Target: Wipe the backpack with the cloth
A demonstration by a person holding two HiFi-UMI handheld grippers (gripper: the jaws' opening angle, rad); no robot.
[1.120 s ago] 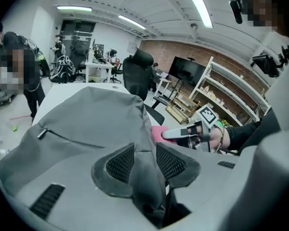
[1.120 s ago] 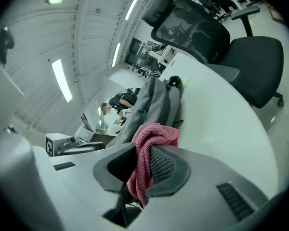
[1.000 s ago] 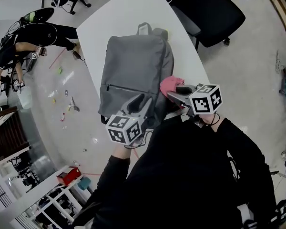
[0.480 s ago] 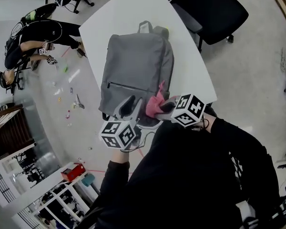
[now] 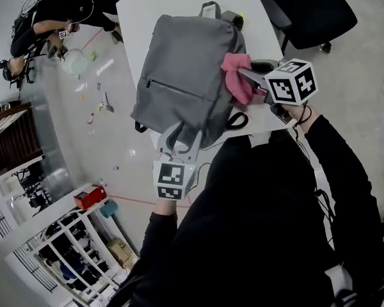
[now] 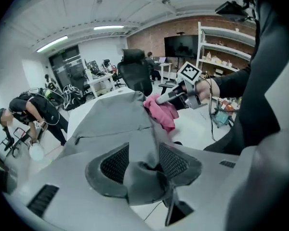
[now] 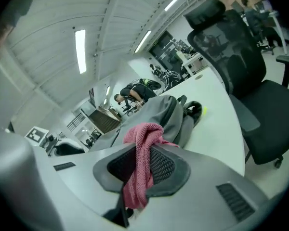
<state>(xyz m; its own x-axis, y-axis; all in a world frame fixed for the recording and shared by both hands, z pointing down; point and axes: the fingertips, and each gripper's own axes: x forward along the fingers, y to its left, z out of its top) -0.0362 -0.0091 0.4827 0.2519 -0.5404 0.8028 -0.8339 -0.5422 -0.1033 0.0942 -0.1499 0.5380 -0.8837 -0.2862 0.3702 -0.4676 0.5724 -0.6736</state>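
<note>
Jaws of the left gripper (image 5: pixel 181 137) pinch a fold at the bottom edge of the grey fabric backpack (image 5: pixel 189 69), though they have just been opening a little; the grip probably steadies it on the white bench (image 5: pixel 147 5). The right gripper (image 5: pixel 245 77) has its jaws clamped tight on the pink terry cloth (image 5: pixel 233 66), pressed against the backpack's right side for wiping.

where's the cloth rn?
Head view, right of centre: the pink cloth is held in the right gripper, against the grey backpack's right edge on the white table.
</note>
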